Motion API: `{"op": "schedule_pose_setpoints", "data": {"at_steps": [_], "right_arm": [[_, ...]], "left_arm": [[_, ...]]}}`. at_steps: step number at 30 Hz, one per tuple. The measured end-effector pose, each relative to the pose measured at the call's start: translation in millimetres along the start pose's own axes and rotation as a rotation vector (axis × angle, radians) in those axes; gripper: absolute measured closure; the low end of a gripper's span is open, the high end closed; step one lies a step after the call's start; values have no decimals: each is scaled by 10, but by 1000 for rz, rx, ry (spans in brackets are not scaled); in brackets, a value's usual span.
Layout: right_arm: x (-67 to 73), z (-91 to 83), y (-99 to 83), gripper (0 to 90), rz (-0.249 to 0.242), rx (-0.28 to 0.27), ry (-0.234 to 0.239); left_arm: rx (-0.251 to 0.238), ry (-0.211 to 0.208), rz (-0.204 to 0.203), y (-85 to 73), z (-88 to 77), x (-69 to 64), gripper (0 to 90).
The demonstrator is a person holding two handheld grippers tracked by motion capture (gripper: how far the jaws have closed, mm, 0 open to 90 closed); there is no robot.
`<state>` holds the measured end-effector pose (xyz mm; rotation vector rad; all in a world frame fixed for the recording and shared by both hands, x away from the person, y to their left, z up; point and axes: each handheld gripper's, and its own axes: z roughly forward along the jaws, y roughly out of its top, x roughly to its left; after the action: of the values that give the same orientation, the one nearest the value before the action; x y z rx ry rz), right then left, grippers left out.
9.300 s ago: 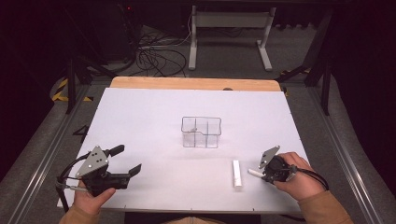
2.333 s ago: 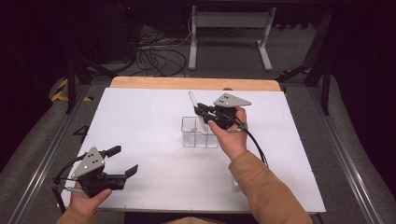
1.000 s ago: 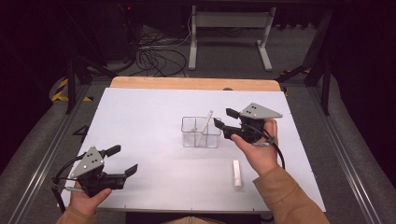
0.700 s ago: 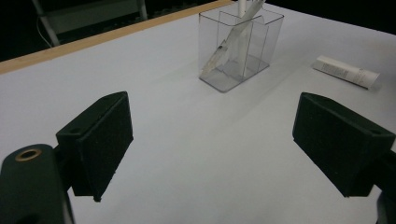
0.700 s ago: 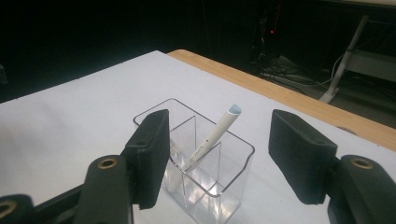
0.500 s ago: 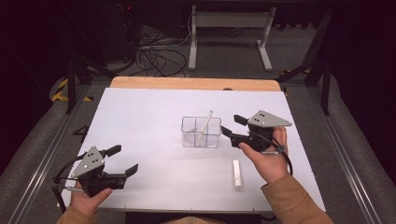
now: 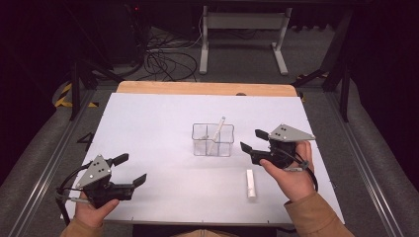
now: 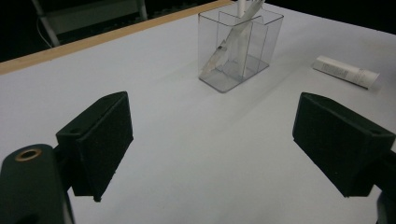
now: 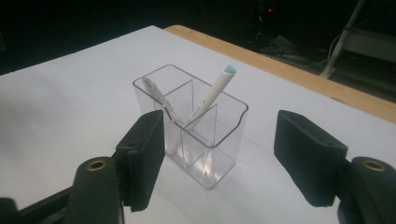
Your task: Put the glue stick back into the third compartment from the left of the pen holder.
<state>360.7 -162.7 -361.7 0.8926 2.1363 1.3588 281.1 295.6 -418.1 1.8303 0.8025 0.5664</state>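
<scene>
White marker pen point(image 7: 251, 183), remaining beside the clear plastic compartment holder point(image 7: 212, 140), lies lengthwise on the white bench point(image 7: 148, 123) just below the empty, wide-open right tool point(image 7: 251, 140), far from the open left tool point(image 7: 130, 170).

Clear glossy plastic holder point(image 9: 205, 135), matt white table point(image 7: 148, 128)

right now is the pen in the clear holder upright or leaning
Leaning: the pen slants across the clear holder, tip end up over its rim.

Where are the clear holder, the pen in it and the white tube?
clear holder point(image 7: 198, 148), high view, front left wall
pen point(image 9: 215, 89), right gripper view, upper shaft
white tube point(image 7: 251, 183), high view, middle
</scene>
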Motion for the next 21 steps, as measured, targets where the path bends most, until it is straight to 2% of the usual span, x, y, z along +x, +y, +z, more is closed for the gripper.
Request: {"op": "schedule_pose_setpoints", "data": {"at_steps": [4,10,13,17,19,21], "right_arm": [[16,-12,-45,348,22,43,5],[15,-34,-93,323,-18,83,0],[19,-59,-106,327,8,104,-5],[18,-66,-129,329,-4,145,-9],[16,-68,-133,331,-23,147,-18],[24,-79,-133,361,-7,134,-8]], "left_arm": [[3,0,1,1,0,-6,130],[-1,2,3,2,-4,2,131],[2,0,2,2,-1,-5,130],[1,1,3,3,-1,-3,131],[0,0,2,3,0,-2,131],[2,0,2,3,1,-6,131]]}}
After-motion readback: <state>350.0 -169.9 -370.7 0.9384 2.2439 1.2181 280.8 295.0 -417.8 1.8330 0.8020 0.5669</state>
